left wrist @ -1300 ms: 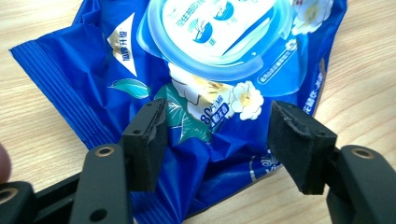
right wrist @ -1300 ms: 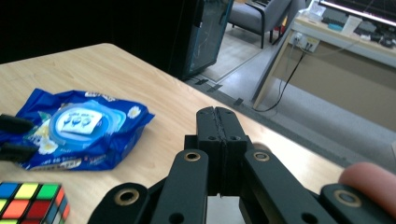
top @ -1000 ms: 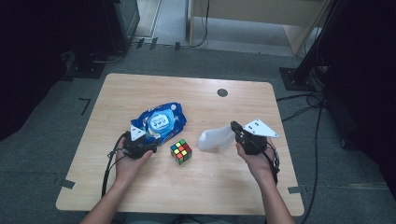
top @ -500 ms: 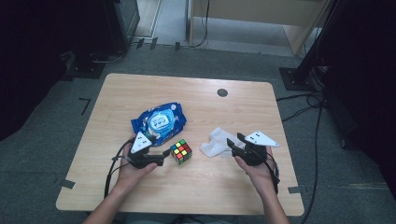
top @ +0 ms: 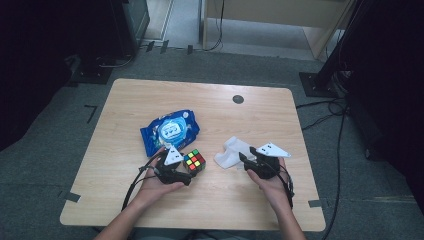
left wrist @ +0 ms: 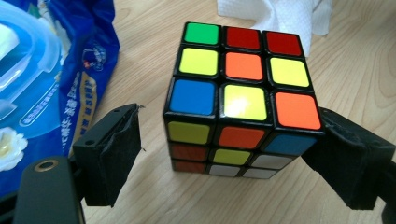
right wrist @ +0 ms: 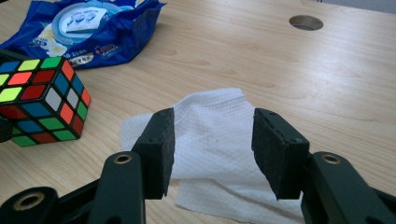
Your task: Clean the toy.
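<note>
A scrambled colour cube (top: 194, 161) stands on the wooden table (top: 225, 120). My left gripper (top: 191, 171) reaches it from the near left. In the left gripper view the cube (left wrist: 243, 100) sits between the jaws of the left gripper (left wrist: 233, 158). These have just been opening: the left pad (left wrist: 119, 154) stands clear of it, the right pad is at its corner. A white tissue (top: 231, 154) lies crumpled to the right. My right gripper (right wrist: 212, 149) hovers low over the tissue (right wrist: 212, 116), its jaws lately opened and gripping nothing.
A blue pack of wet wipes (top: 170, 130) with a round lid lies just behind the cube, close to the left gripper's outer jaw (left wrist: 79, 70). A round cable hole (top: 238, 99) sits near the table's far edge. Dark floor and cables surround the table.
The left gripper slid right from the wipes pack to the cube and opened around it. The right gripper came down, set the tissue on the table and opened.
</note>
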The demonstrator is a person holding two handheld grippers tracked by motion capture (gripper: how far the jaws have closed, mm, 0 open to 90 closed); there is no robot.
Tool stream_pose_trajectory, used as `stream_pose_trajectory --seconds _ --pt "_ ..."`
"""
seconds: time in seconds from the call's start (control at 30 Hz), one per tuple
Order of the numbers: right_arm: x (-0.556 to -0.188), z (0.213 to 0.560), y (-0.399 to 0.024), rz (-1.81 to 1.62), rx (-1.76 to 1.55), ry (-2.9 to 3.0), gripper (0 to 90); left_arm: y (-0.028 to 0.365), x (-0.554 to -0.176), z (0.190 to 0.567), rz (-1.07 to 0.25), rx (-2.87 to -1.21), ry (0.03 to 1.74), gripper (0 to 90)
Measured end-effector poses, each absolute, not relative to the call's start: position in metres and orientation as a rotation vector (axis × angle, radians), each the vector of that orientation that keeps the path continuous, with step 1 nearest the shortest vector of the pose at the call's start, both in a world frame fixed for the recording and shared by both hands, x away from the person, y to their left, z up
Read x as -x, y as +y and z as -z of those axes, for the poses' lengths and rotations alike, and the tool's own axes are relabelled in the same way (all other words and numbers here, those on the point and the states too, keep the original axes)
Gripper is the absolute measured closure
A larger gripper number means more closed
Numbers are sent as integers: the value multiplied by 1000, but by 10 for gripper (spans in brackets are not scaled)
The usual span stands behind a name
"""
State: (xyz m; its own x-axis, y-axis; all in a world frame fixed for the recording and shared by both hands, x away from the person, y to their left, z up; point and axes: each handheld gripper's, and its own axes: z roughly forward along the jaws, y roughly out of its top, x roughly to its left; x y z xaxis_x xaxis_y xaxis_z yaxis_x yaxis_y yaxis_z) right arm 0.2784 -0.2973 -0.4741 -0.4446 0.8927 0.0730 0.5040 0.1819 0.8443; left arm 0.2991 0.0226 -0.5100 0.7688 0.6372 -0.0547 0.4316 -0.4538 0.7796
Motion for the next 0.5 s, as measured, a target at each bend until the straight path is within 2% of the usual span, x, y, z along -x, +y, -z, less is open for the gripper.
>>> stream_pose_trajectory --seconds 0.27,0.5 --pt "-281 482 -293 -1163 -1326 2039 501 12 -303 513 -350 -2188 825 158" --pt "-283 484 -294 -1156 -1347 2033 498 5 -304 516 -365 -2252 834 226"
